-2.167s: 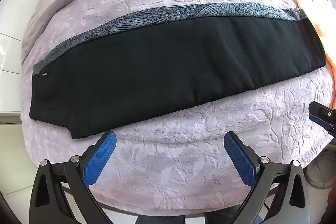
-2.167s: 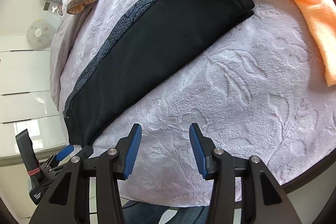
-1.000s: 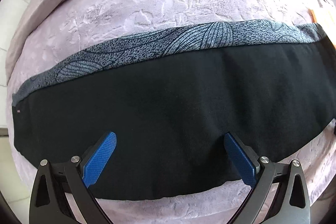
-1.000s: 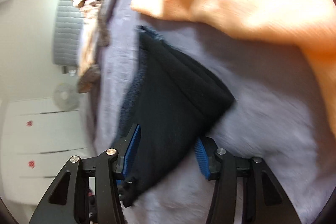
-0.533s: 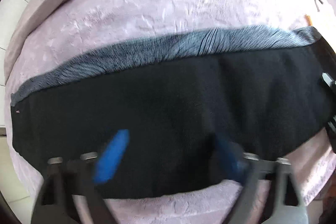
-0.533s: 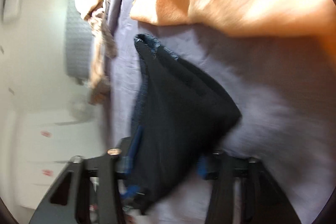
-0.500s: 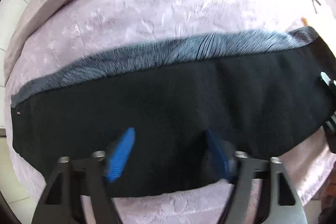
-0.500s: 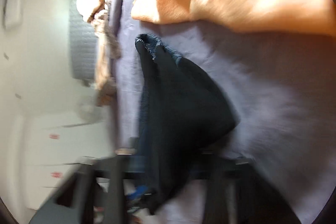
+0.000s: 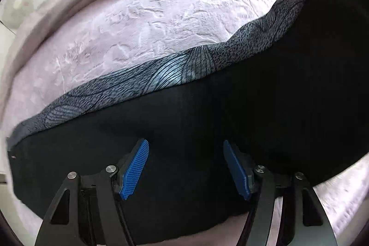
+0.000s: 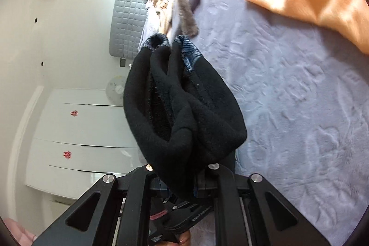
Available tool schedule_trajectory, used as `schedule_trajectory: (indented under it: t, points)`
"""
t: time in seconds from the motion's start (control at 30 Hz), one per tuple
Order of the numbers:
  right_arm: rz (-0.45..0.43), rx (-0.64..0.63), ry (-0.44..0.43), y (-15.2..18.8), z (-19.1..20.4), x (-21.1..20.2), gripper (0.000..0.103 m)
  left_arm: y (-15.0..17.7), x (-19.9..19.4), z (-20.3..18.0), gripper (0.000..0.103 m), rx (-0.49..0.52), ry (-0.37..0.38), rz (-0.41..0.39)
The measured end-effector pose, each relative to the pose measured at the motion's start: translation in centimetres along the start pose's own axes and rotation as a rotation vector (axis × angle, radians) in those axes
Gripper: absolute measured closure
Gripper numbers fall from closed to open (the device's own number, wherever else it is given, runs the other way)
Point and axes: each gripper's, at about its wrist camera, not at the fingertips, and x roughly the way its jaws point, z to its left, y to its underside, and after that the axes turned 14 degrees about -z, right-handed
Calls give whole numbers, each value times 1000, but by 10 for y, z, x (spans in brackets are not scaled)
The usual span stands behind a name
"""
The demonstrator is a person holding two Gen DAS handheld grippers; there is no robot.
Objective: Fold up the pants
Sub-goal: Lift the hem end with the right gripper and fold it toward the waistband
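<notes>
The lilac bedspread (image 9: pixel 161 22) is crossed by the black pants (image 9: pixel 230 130), whose far edge carries a grey leaf-patterned band (image 9: pixel 147 82); no legible writing is seen. Their right end is raised, bunched and clamped in the right gripper (image 10: pixel 180 186). The left gripper (image 9: pixel 185 167) is held low over the pants' middle, its blue pads (image 9: pixel 135 168) apart.

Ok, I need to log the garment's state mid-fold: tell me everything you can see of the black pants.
The black pants are thick and fleece-like, with a blue-grey leaf-patterned band along the far edge. They lie lengthwise on the lilac bedspread, their right end lifted. That end bunches in the right gripper, shut on it. The left gripper is over the middle, fingers apart.
</notes>
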Motion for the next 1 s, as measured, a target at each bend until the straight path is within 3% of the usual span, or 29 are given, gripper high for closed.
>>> schedule_trajectory:
  t: [0.07,0.17,0.23,0.4,0.5,0.57,0.67,0.73,0.8,0.83,0.9,0.97,1.0]
  points:
    - [-6,-49,14,2,17,-3,90,2,-15,21,34,-21,8,-16]
    - [5,-182,60,14,55,-1,90,7,-33,61,17,-59,19,-49]
    - [19,-287,87,33,84,6,90,21,-50,94,17,-102,32,-65]
    - [64,-537,187,115,150,46,90,61,-69,178,17,-160,-5,-24]
    - [120,-645,264,172,162,82,89,82,-76,224,17,-178,-55,-9]
    - [163,-745,345,214,164,117,87,96,-79,257,17,-189,-106,1]
    - [247,-923,509,284,149,165,74,111,-79,299,17,-233,-158,24]
    - [297,-1116,666,329,141,192,71,114,-80,315,17,-263,-184,26]
    - [282,-1311,751,358,152,200,65,109,-75,317,17,-278,-195,21]
    - [280,-1374,753,369,159,198,62,107,-74,320,17,-287,-193,20]
    - [279,-1435,680,384,181,183,55,104,-72,323,17,-296,-182,15]
    - [295,-1389,577,383,199,164,49,98,-68,337,17,-296,-162,-2]
    - [314,-1296,507,373,205,153,49,110,-81,337,17,-294,-150,-13]
